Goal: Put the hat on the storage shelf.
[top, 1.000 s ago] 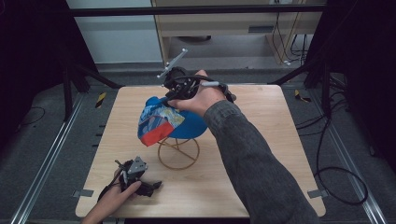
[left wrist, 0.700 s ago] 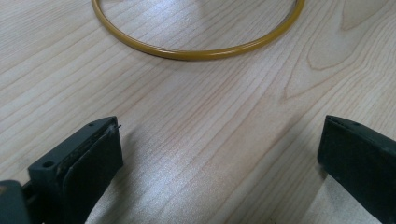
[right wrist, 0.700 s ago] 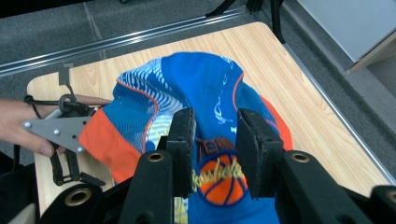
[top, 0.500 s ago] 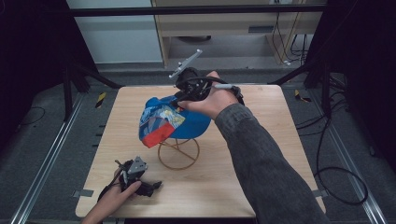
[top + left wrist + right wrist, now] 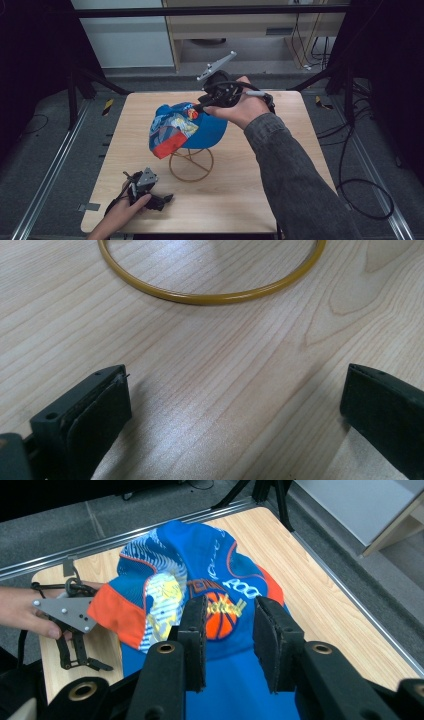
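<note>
A blue cap (image 5: 187,127) with an orange brim and a basketball print sits on a gold wire stand (image 5: 191,165) at the table's middle. My right gripper (image 5: 201,107) hovers at the cap's far upper edge, held by a hand in a grey sleeve. In the right gripper view its jaws (image 5: 229,607) stand open just above the cap (image 5: 220,580), with nothing between them. My left gripper (image 5: 162,200) rests on the table near the front left corner. It is open (image 5: 235,395), facing the stand's ring base (image 5: 210,295).
The wooden table (image 5: 280,165) has bare room on its right half and at the far left. Metal rails run along both sides of the table on the floor. Black frame legs, cables and a shelf unit stand behind it.
My right gripper has drifted to the right and back along the cap's top. The cap stays on the stand. The left gripper has not moved.
</note>
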Demonstrator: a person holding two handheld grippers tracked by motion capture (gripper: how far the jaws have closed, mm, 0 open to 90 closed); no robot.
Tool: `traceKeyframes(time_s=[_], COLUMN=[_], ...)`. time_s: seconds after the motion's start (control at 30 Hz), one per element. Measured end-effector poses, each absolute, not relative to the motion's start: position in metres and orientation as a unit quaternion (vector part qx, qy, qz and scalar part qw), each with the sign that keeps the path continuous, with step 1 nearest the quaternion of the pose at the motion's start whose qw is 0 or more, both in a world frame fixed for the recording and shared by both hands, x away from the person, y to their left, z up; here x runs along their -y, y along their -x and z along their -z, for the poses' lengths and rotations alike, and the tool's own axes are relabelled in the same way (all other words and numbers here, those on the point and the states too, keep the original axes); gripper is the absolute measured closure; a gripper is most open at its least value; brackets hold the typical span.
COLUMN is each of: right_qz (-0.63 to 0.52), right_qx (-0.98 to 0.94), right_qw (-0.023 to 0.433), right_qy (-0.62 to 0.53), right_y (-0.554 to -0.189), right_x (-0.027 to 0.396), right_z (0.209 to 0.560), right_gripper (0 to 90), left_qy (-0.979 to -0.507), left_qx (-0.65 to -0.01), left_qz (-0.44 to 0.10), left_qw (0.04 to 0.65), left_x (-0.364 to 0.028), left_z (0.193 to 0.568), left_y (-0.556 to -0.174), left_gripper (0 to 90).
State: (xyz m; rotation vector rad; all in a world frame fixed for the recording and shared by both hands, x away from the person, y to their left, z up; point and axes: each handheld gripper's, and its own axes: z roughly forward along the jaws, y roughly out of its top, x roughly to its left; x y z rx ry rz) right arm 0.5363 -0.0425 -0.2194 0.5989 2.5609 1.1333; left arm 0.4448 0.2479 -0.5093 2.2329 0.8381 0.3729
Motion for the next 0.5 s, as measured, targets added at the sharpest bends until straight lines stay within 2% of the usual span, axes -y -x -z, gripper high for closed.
traceKeyframes(time_s=[0.3,0.5], right_qz=[-0.4,-0.403], right_qx=[-0.877,-0.872], right_qw=[0.14,0.145], right_qy=[-0.226,-0.235], right_y=[-0.533,-0.53], right_x=[0.066,0.078], right_z=[0.223,0.225], right_gripper=[65.7,60.2], left_qy=[-0.865,-0.864], left_qx=[-0.324,-0.325], left_qz=[-0.144,-0.144], left_qw=[0.356,0.356], left_x=[-0.248,-0.248], left_z=[0.509,0.509], left_y=[-0.445,-0.445], left_gripper=[0.0,0.0])
